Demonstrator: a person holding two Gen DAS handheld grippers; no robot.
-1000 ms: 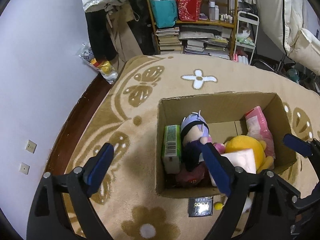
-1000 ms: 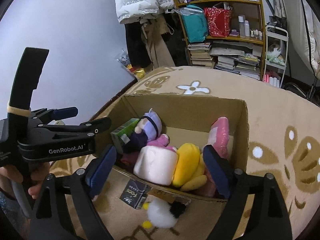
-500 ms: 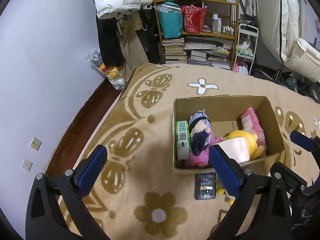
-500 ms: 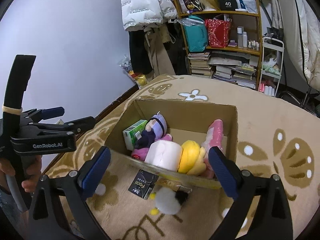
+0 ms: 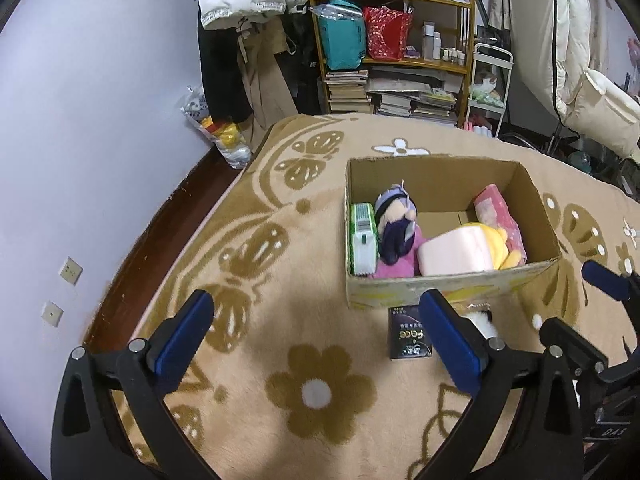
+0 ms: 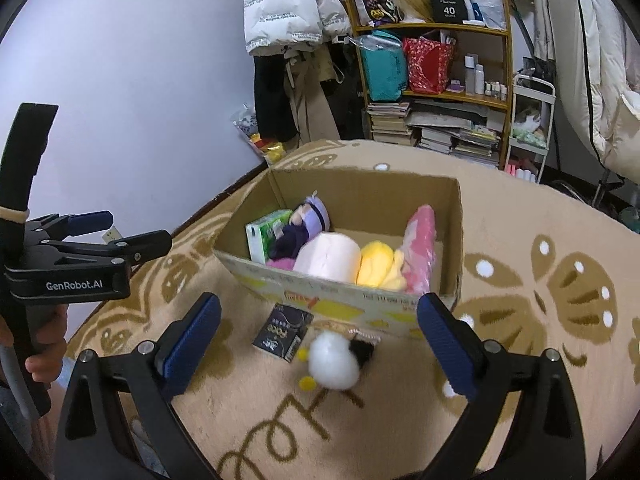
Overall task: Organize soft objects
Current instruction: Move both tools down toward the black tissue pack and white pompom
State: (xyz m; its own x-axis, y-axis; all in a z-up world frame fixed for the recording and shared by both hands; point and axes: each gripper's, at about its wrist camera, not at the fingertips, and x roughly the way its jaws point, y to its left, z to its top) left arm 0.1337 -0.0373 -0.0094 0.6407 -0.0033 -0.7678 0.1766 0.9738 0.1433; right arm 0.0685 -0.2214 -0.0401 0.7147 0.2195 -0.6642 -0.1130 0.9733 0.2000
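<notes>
- Soft toys sit packed in an open cardboard box (image 6: 454,236) on the rug (image 5: 256,264), filling the near half of the box.
- Purple-haired doll (image 5: 396,220) lies at the box's left side, just beside a green-and-white carton (image 5: 363,238) standing against the left wall.
- Pale pink roll-shaped cushion (image 6: 328,258) rests against the near wall, touching a yellow plush (image 6: 378,266) on its right.
- Pink wrapped pack (image 6: 422,248) leans along the right wall, touching the yellow plush.
- White fluffy plush with a black part and small yellow bits (image 6: 336,358) lies on the rug outside the box, just in front of the near wall.
- Dark flat packet printed "Face" (image 6: 283,331) lies on the rug just left of the white plush, near the box front.
- Right gripper (image 6: 318,338) hangs above the rug over the white plush, jaws spread wide, nothing between them, blue pads (image 6: 190,342) apart from the plush.
- Left gripper (image 5: 318,342) hangs over the rug left of the box front, jaws wide apart, holding nothing.
- Right-wrist view shows the left gripper from the side at far left, a hand (image 6: 46,354) on its handle.
- Rug is beige with brown butterfly and flower shapes; dark wood floor strip (image 5: 160,248) runs along a lilac wall (image 5: 80,120).
- Cluttered wooden bookshelf (image 5: 396,52) stands well behind the box, with stacked books, a teal bag and a red bag.
- White puffer jacket (image 6: 292,4) hangs left of the shelf.
</notes>
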